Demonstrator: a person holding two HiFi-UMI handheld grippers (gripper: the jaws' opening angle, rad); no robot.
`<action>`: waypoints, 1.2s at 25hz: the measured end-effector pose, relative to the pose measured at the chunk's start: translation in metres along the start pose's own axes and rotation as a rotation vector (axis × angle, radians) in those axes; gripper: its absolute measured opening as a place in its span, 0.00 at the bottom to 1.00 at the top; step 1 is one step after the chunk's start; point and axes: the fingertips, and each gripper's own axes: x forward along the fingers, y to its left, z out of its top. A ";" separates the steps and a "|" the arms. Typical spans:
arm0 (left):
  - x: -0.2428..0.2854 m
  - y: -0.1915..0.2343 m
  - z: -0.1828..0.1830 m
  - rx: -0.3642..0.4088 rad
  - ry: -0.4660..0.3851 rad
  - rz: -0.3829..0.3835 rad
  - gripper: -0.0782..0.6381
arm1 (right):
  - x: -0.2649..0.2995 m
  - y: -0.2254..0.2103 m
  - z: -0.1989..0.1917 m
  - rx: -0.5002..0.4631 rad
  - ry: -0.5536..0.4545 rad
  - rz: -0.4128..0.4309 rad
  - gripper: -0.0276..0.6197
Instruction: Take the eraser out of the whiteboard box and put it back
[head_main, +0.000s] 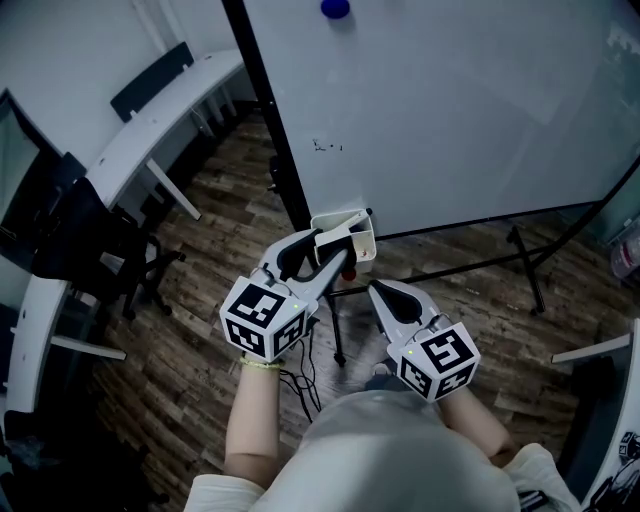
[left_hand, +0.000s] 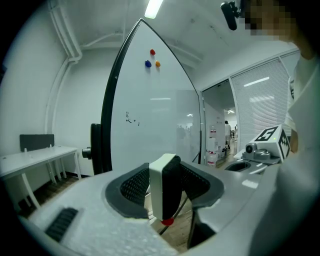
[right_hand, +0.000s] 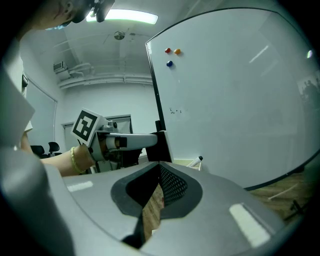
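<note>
Evidently held: eraser (left_hand: 161, 192) clamped upright between fingers of left gripper (head_main: 338, 256), close by whiteboard box (head_main: 352, 221) at lower edge of whiteboard (head_main: 450, 100). Right gripper (right_hand: 159, 167) fingers closed together, empty. Judged light, with rigid plastic back and soft felt face. Best gripped across hard flat sides, not felt.

Office or meeting room. A large whiteboard (head_main: 450, 110) on a black stand fills the far right. Long white desks (head_main: 160, 125) and a black swivel chair (head_main: 100, 250) line the left side. Wood-plank floor (head_main: 200, 400), ceiling strip light (right_hand: 122, 17), slatted blinds (left_hand: 270, 100).
</note>
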 end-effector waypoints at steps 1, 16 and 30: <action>-0.003 -0.001 0.000 -0.002 -0.004 0.002 0.38 | 0.000 0.002 0.000 0.000 -0.001 0.001 0.05; -0.049 -0.022 -0.023 -0.032 -0.038 0.002 0.38 | -0.014 0.034 -0.013 -0.018 -0.018 -0.032 0.05; -0.087 -0.057 -0.041 -0.069 -0.061 0.015 0.38 | -0.048 0.066 -0.026 -0.035 -0.017 -0.055 0.05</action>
